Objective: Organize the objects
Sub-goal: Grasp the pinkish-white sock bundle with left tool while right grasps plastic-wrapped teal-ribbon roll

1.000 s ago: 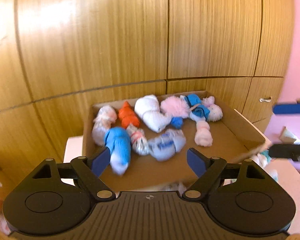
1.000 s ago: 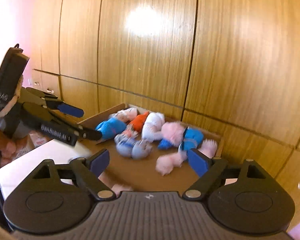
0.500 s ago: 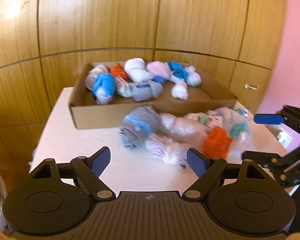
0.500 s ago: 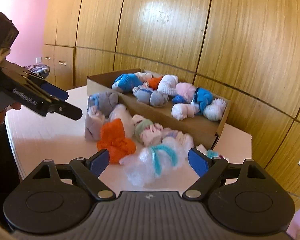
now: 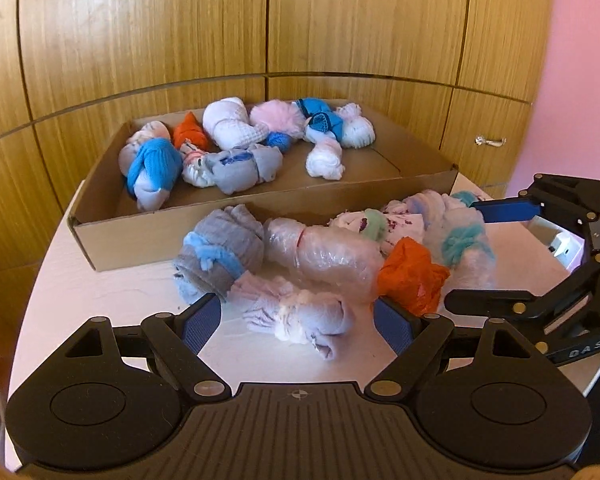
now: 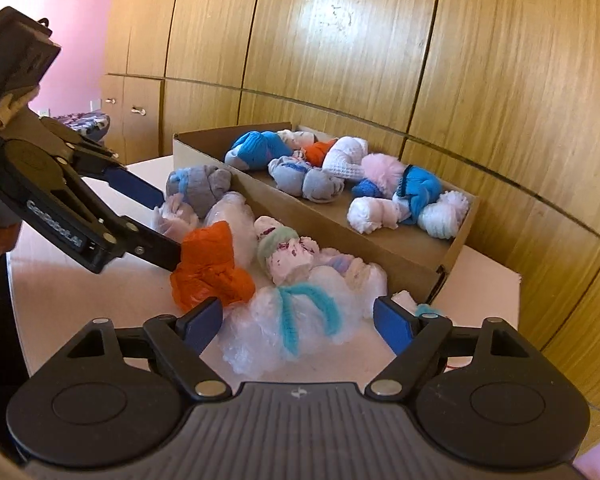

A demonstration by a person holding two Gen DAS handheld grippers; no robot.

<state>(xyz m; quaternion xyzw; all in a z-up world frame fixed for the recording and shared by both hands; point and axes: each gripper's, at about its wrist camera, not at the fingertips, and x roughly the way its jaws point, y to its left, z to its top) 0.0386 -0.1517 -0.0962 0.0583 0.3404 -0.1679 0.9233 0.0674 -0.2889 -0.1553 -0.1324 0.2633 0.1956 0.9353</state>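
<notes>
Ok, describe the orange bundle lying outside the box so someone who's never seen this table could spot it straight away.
Find the shallow cardboard box on the white table; a row of bundled socks lies on the table along its near wall. The orange bundle sits toward the right of that row, beside a clear plastic-wrapped roll. It is the only bright orange one outside the box.

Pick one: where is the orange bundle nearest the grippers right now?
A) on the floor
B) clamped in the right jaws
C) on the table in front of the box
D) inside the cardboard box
C: the orange bundle lies on the white table among the loose bundles outside the cardboard box, and the right gripper and left gripper both stand open around other bundles, holding nothing.
</notes>
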